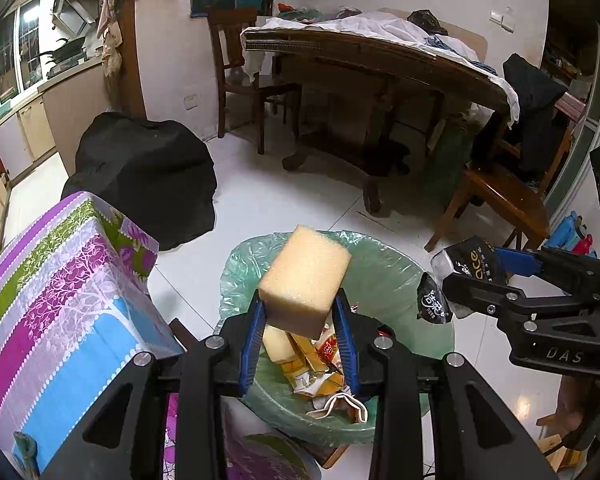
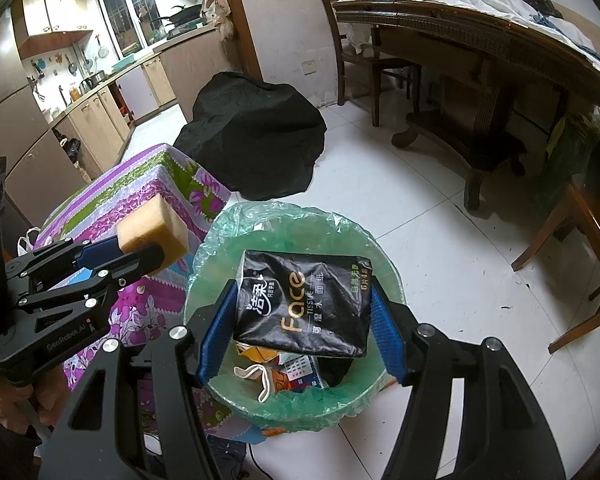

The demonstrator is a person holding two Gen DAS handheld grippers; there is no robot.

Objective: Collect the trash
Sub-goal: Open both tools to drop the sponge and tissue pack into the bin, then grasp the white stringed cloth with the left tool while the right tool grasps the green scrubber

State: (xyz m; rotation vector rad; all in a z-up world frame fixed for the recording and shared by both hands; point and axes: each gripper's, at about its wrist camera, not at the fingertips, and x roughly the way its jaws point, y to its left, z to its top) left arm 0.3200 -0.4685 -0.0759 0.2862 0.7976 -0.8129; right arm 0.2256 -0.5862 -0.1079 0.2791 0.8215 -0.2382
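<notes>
Trash fills the bottom of the bin (image 1: pixel 384 264) below both my claws: crumpled gold and red wrappers (image 1: pixel 320 364) and a second pale foam piece (image 1: pixel 278 346) show in my left wrist view, while my right wrist view looks in from another side and gives instead a white looped cord (image 2: pixel 260 380), a blue and white printed carton (image 2: pixel 300 372) and something dark under my load. My left claw (image 1: pixel 300 334) is pinched close on a yellow sponge block (image 1: pixel 305 280), its blue pads pressing the block's lower sides, and it hangs over the bin's mouth; only the right view (image 2: pixel 156 232) shows the block's darker, tan side face. My right claw (image 2: pixel 300 328) stands about half open around a black tissue pack (image 2: pixel 304 304), one blue pad at each end of it, and whether the pads truly press I cannot tell. From the left view that pack (image 1: pixel 466 270) looks crumpled and glossy, with silver inside at its torn end; from the right it lies flat, with gold lettering. The bin is round, lined with a thin, wrinkled green plastic bag (image 2: pixel 260 220) folded over its rim. Just beside it stands a box-shaped thing draped in a flowered cloth (image 1: pixel 60 280) striped purple, blue and green, and behind that a lumpy black cover (image 2: pixel 256 136) sits on the white tiled floor (image 2: pixel 420 216).
</notes>
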